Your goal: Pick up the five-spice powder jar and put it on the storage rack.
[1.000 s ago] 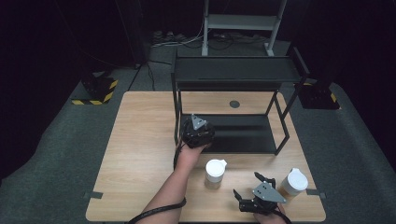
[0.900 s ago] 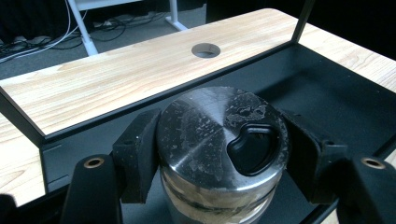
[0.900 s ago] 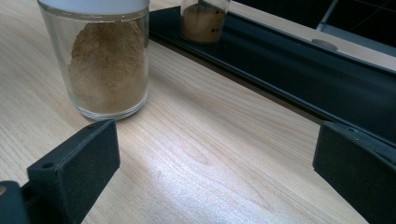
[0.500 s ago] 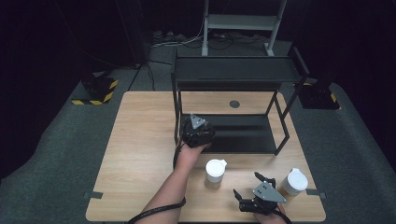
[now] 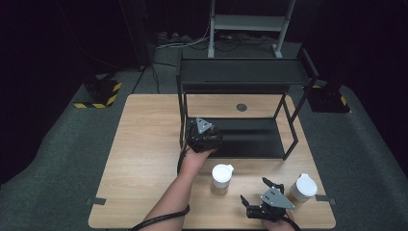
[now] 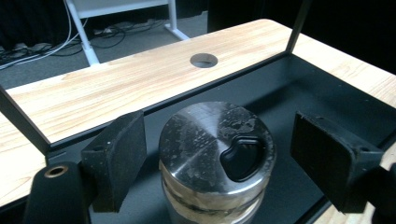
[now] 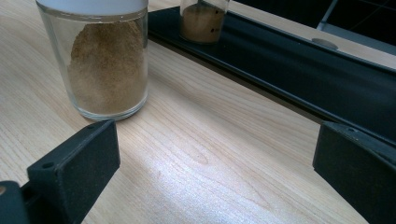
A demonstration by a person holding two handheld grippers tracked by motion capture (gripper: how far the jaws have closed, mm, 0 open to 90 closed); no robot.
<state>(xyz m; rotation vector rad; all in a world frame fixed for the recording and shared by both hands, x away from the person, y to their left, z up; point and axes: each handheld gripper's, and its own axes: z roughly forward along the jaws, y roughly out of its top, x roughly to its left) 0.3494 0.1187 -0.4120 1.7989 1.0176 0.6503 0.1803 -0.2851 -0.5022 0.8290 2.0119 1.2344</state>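
A jar with a scuffed metal lid [image 6: 217, 149] stands on the black lower shelf [image 6: 308, 93] of the rack. My left gripper [image 6: 224, 158] is open, its pads [image 6: 116, 158] on either side of the jar with a gap on each side. From the high view, the left gripper [image 5: 204, 132] sits at the shelf's left end. My right gripper [image 5: 258, 191] is open near the table's front edge, between two white-lidded jars [image 5: 222, 178] [image 5: 302, 188]. Its own view shows the right gripper [image 7: 215, 172] over bare wood, with a glass jar of brown powder [image 7: 107, 60] ahead on the left.
The black two-level rack [image 5: 243, 72] stands at the back middle of the wooden table [image 5: 144, 144]. A round hole [image 5: 241, 107] lies in the tabletop behind the lower shelf. Another powder jar [image 7: 203, 18] stands on the shelf edge in the right gripper view.
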